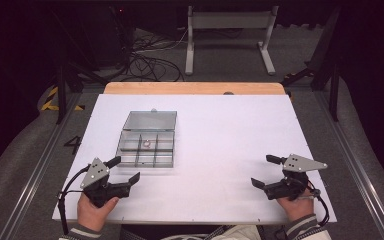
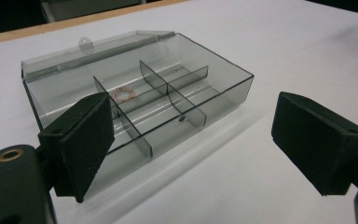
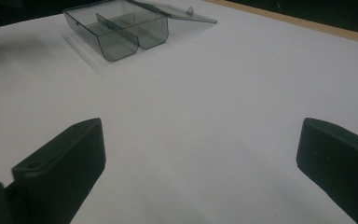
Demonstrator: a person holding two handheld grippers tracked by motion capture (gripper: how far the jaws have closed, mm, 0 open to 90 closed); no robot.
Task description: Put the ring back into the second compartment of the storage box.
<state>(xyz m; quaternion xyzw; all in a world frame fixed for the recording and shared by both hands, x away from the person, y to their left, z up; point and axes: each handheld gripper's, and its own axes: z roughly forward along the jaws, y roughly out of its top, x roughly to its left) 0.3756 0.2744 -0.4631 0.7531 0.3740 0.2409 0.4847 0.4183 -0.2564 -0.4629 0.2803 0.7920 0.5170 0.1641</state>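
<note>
dark room, grey floor with tangled cables (image 1: pixel 147 65), white metal stand (image 1: pixel 228 35) behind.

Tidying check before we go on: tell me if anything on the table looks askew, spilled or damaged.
Nothing stands out. The clear divided box sits flat with its lid open, one small ring inside a compartment.

A single black numeral "4" (image 1: pixel 73 144) stands on the grey floor, just left of the white table (image 1: pixel 240 130) (level with the clear compartment box (image 1: pixel 147 140) on it). No other text, label or brand can be read.
</note>
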